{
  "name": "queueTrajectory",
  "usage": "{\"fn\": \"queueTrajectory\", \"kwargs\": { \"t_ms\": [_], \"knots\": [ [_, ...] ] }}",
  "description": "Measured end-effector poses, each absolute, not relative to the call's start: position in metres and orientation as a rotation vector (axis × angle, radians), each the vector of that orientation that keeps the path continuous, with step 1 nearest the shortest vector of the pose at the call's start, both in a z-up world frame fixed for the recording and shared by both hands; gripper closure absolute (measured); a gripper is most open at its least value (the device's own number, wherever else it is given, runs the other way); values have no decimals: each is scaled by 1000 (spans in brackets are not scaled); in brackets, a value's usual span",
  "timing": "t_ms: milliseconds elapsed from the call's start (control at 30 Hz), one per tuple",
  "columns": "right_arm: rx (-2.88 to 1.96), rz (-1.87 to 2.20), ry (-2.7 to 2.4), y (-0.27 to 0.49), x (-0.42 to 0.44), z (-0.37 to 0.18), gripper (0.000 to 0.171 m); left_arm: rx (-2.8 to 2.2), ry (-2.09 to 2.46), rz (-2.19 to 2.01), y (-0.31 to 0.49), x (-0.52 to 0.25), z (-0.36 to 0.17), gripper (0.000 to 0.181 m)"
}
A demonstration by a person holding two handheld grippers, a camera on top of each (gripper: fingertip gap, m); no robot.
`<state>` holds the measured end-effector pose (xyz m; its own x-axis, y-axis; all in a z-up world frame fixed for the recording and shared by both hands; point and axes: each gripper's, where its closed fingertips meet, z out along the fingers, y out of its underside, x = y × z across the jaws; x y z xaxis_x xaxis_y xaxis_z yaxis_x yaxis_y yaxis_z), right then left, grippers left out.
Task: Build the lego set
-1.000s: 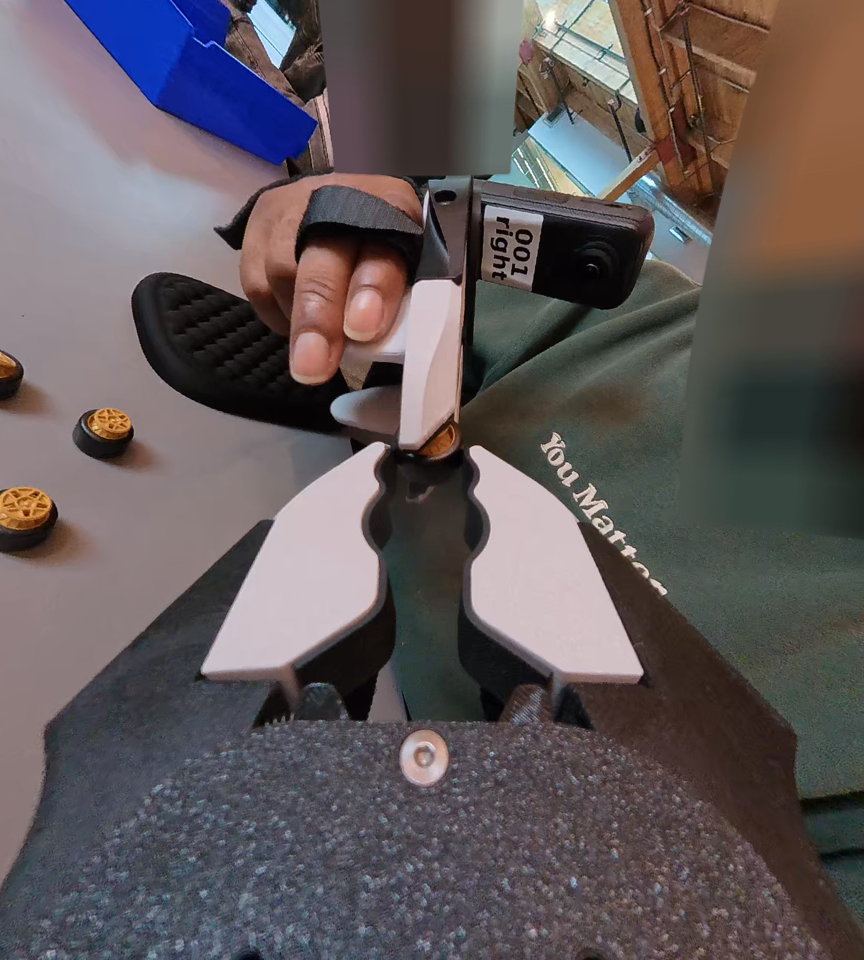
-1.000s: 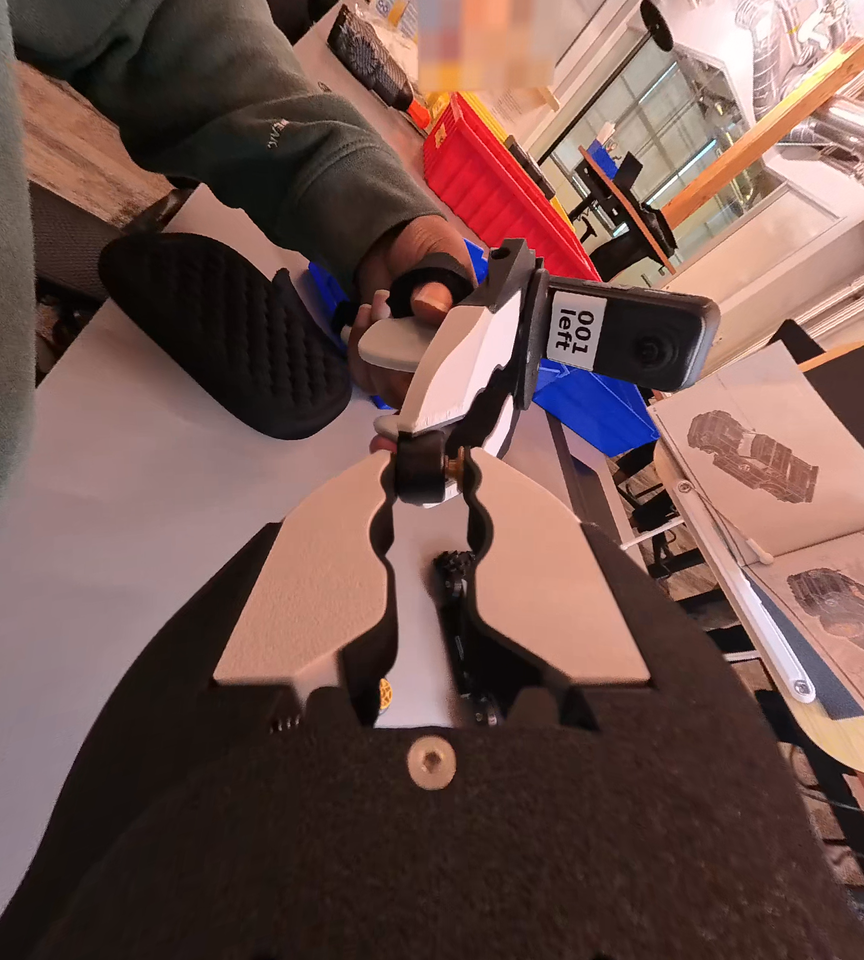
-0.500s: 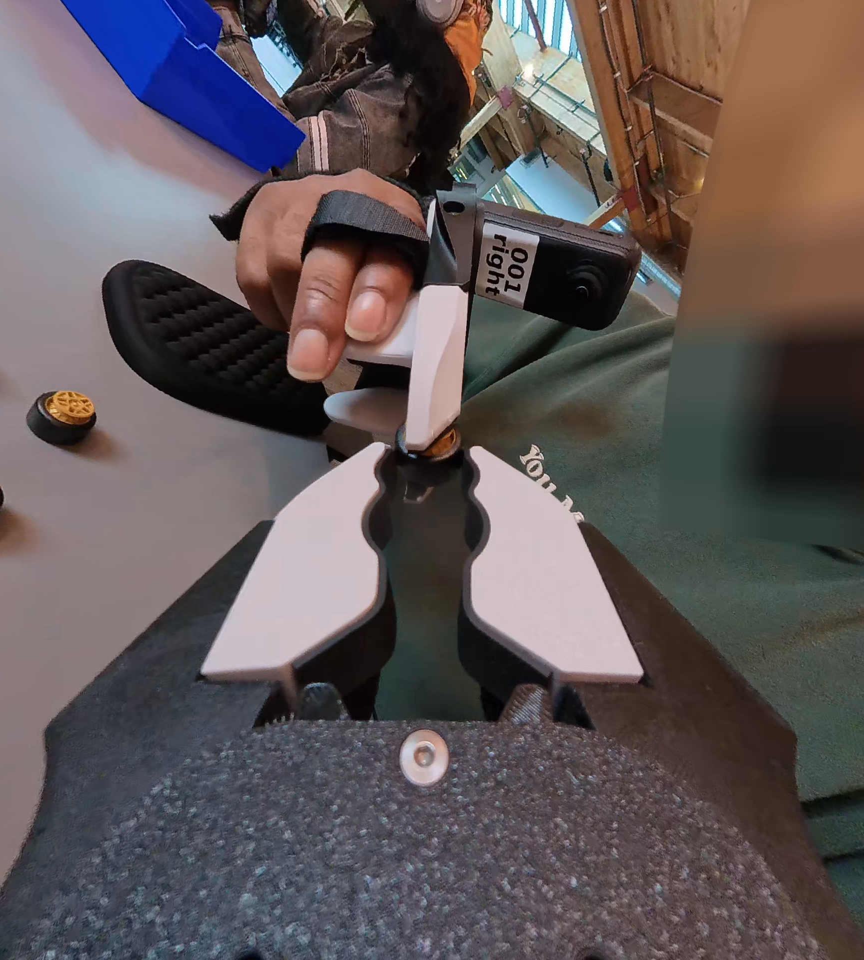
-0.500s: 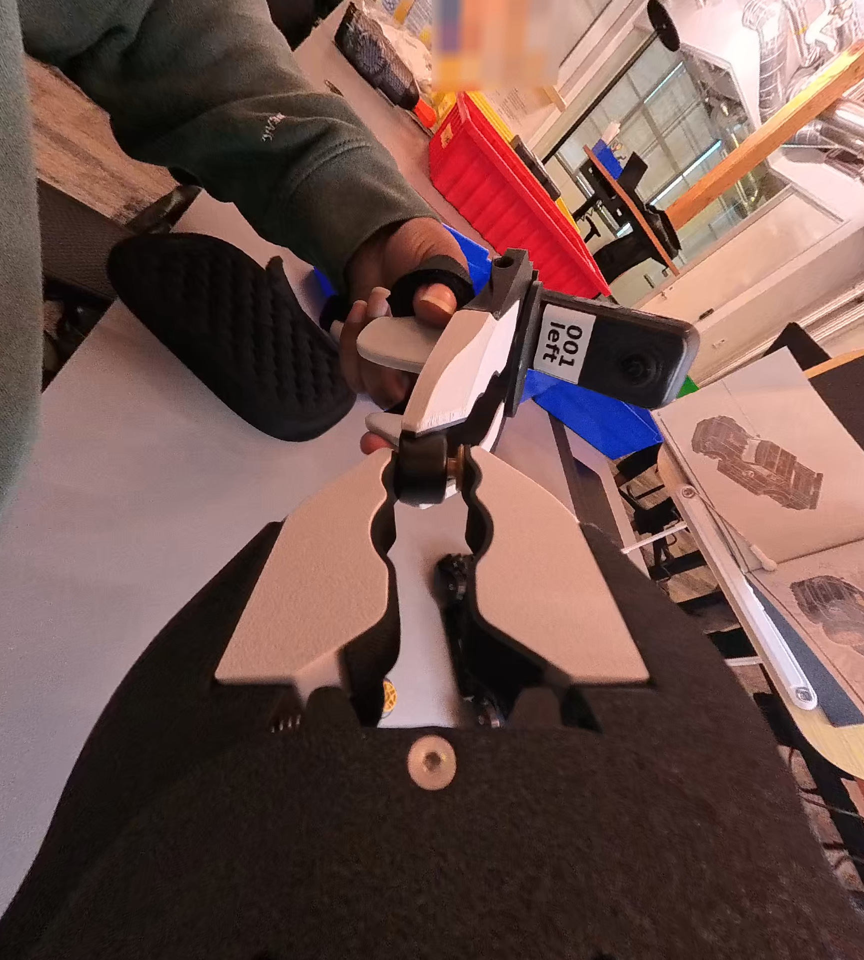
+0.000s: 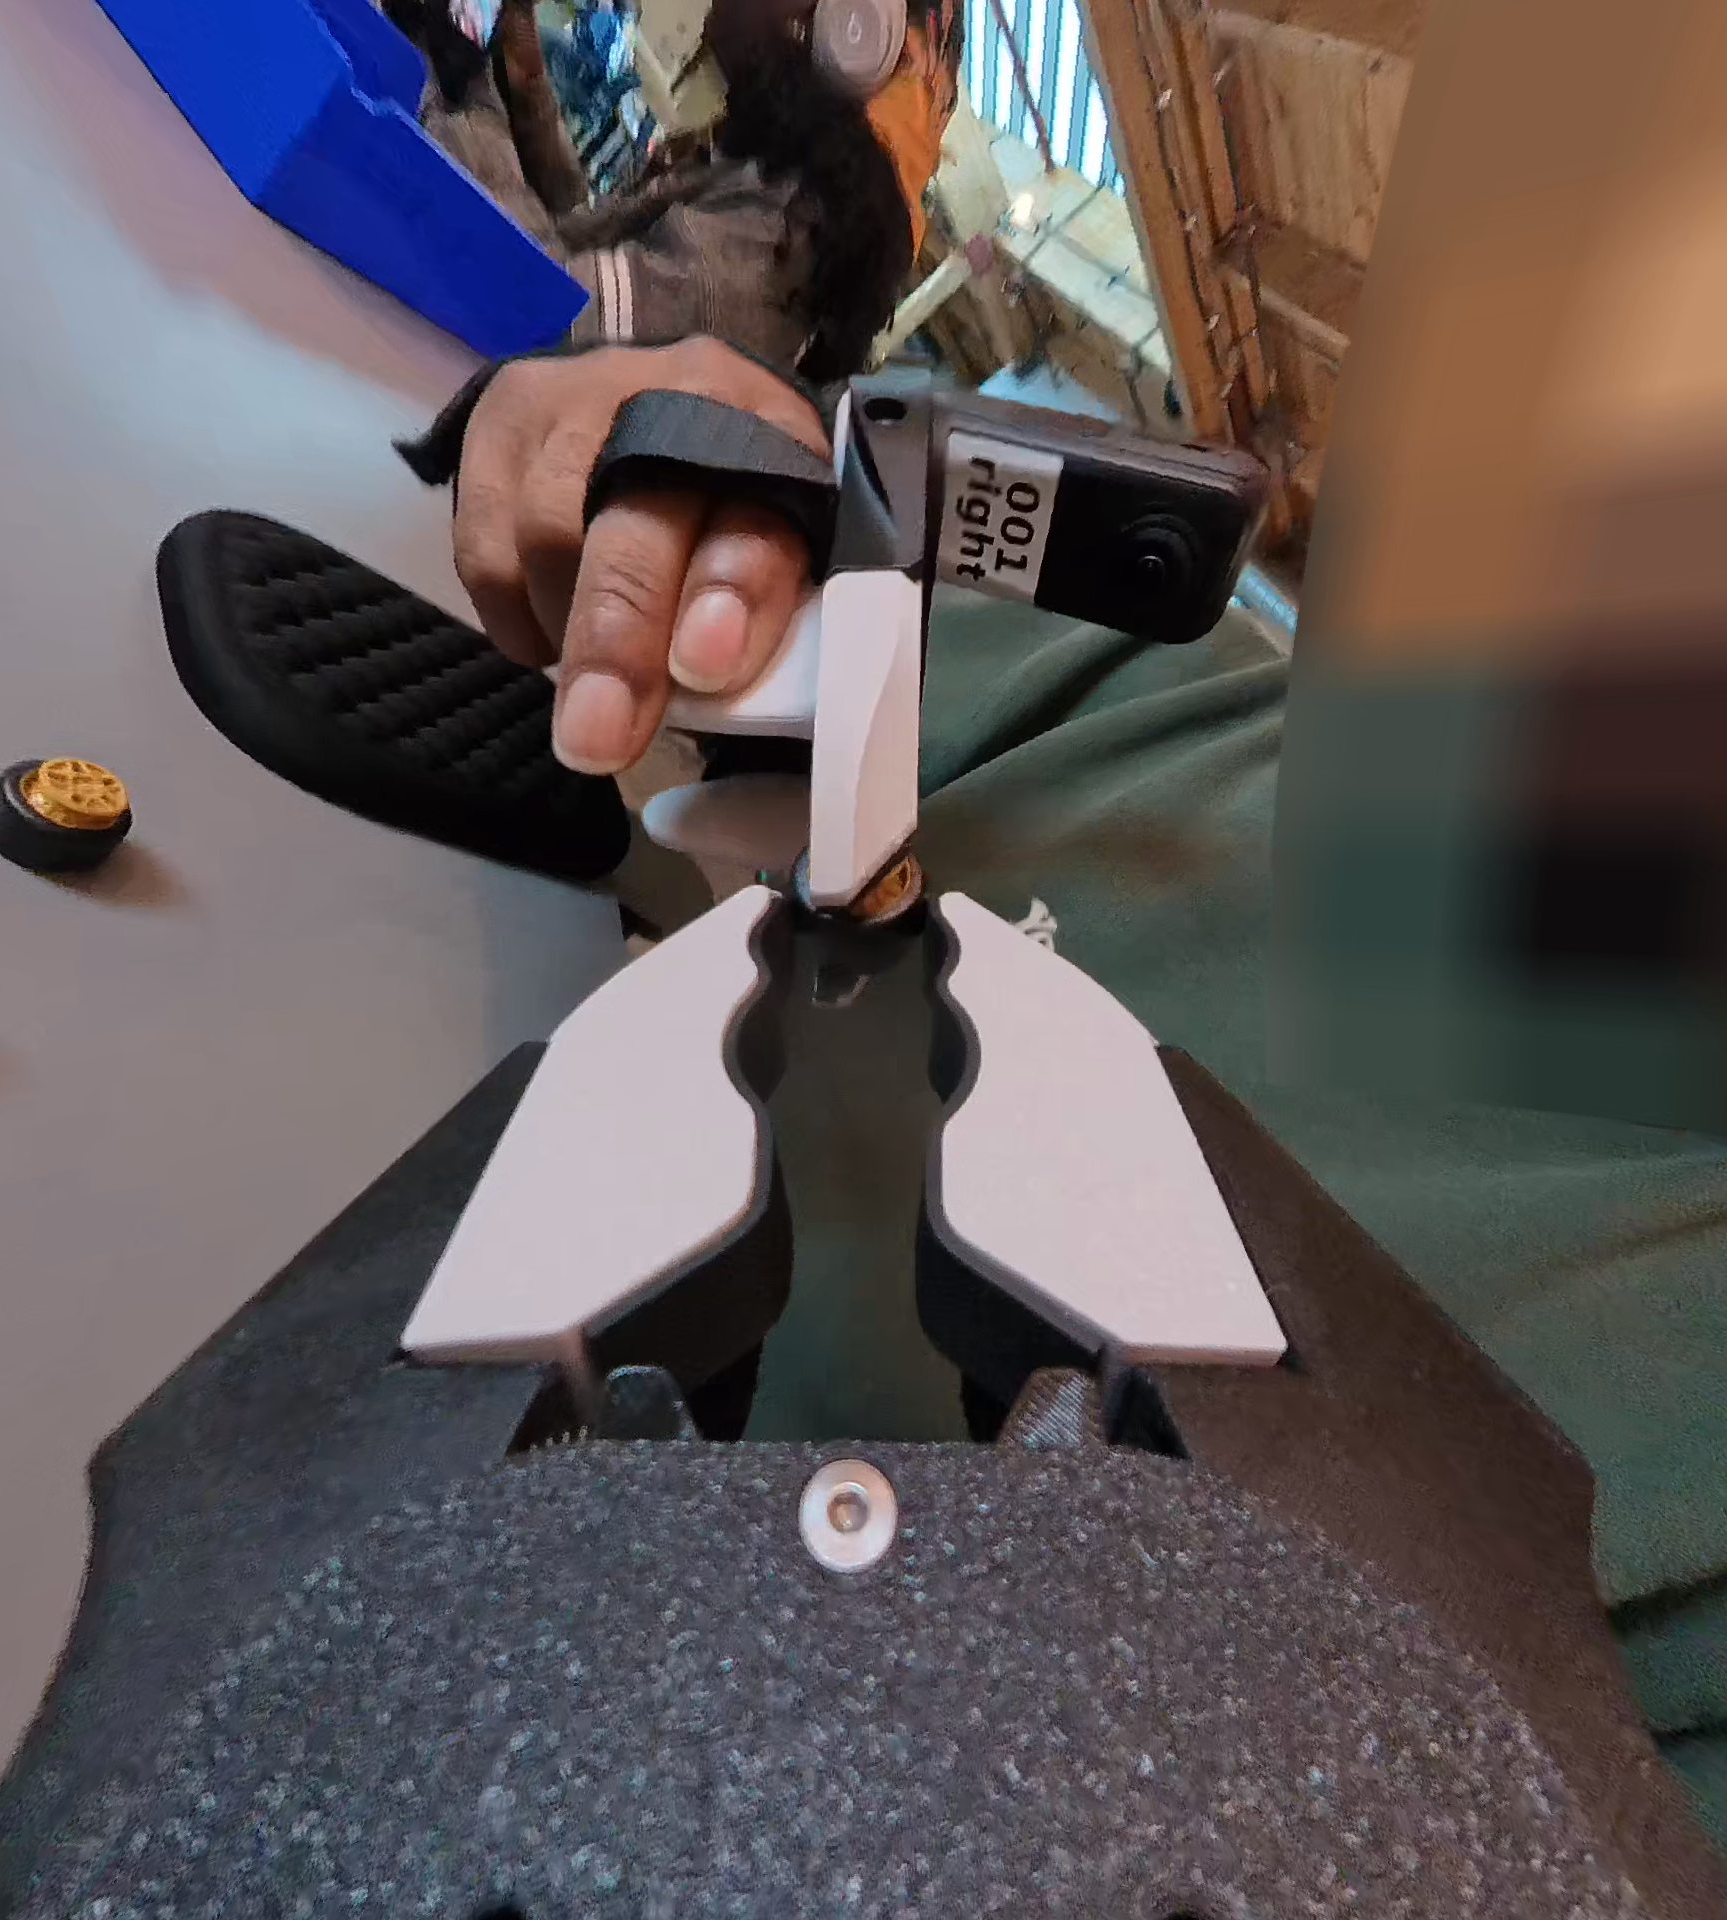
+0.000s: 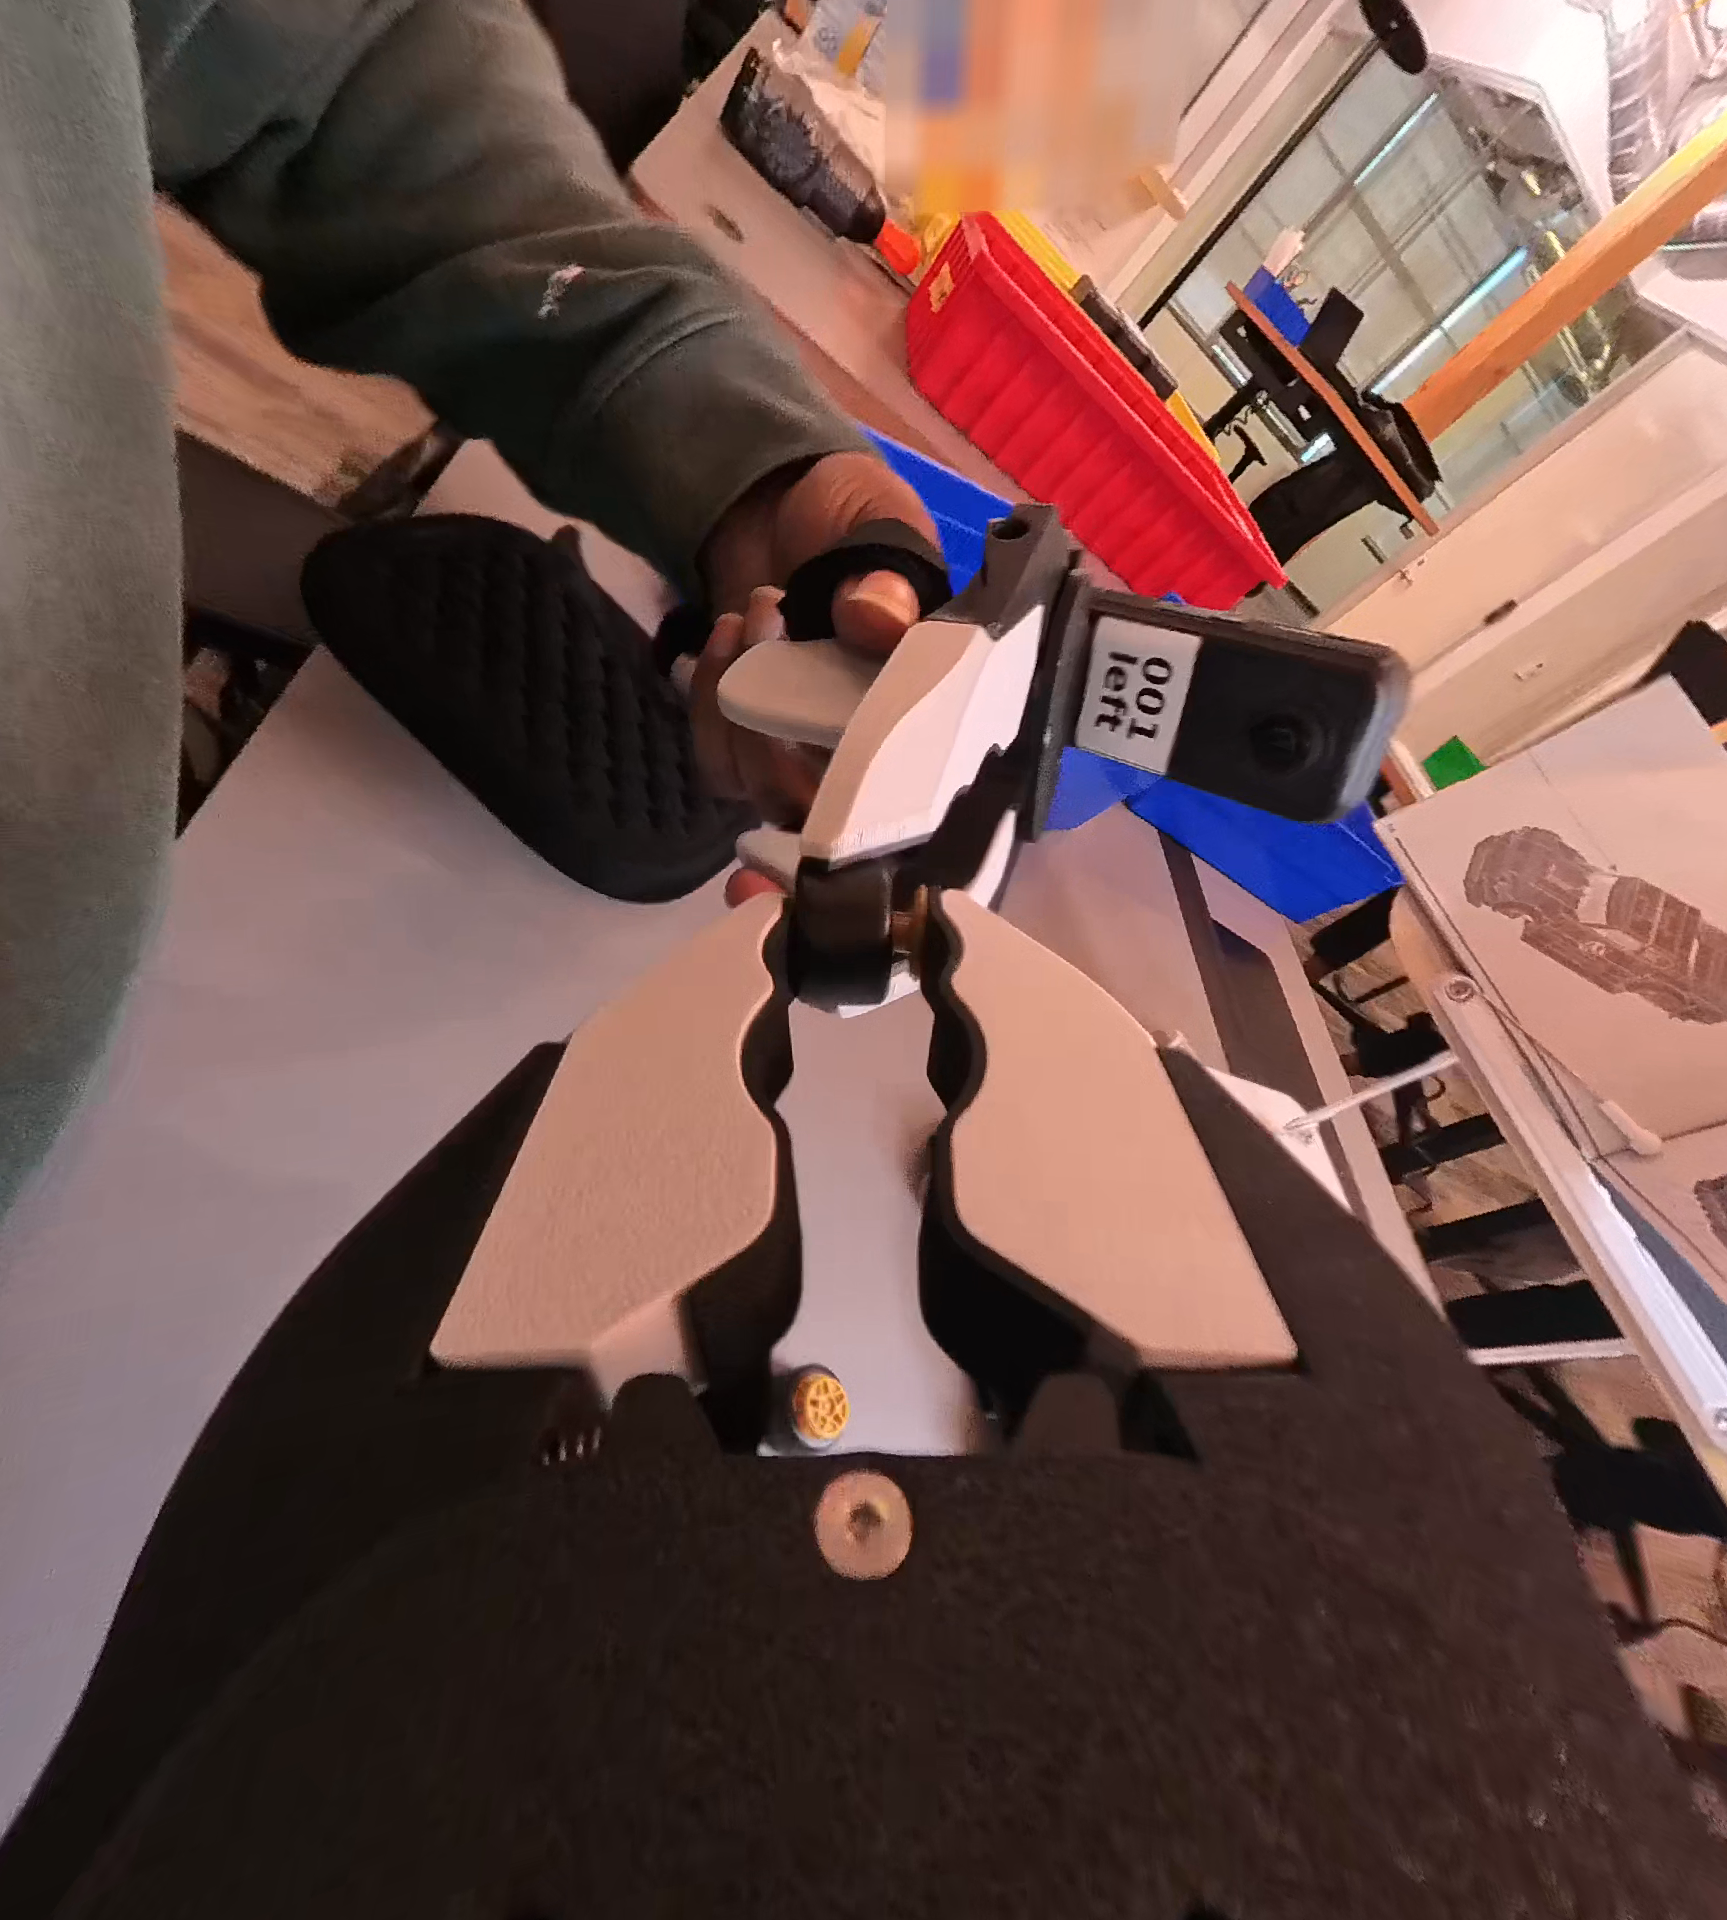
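We have both tools meeting tip to tip above the pale grey tabletop (image 5: pixel 215 1039). Our right gripper (image 6: pixel 854 935) is narrowed onto a small black rubber tyre with a gold hub (image 6: pixel 843 935), pinched at the very fingertips. Our left gripper (image 5: pixel 854 909) is narrowed too and meets the same wheel from the other side; whether it truly grips the wheel or some small piece against it, we cannot tell.

Risk, as we judge it: the hold is right at the tips, so any twist or uneven push between the two tools could pop the wheel out and send it rolling off the table edge near the green sweatshirt (image 5: pixel 1358 1351).

Hard to read: the contact point is mostly covered by the opposing white finger in the left view. A spare gold-hubbed wheel (image 5: pixel 59 816) lies on the table, another (image 6: pixel 823 1403) shows only partly between our right fingers. The open instruction booklet (image 6: pixel 1617 935) is cut off at the edge.
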<state>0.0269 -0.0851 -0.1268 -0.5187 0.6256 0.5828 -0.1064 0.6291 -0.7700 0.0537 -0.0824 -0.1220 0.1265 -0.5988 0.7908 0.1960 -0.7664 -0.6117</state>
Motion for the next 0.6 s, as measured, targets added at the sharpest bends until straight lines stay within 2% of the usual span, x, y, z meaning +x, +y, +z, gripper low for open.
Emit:
{"fn": "queueTrajectory", "kwargs": {
  "t_ms": [233,600],
  "knots": [
    [-548,1075,-1790,-73,21,-116,149,-1633,242,-1597,-67,51,-110,155],
    [-436,892,-1736,-75,19,-107,149,-1626,201,-1606,-70,50,-102,157]
  ]
}}
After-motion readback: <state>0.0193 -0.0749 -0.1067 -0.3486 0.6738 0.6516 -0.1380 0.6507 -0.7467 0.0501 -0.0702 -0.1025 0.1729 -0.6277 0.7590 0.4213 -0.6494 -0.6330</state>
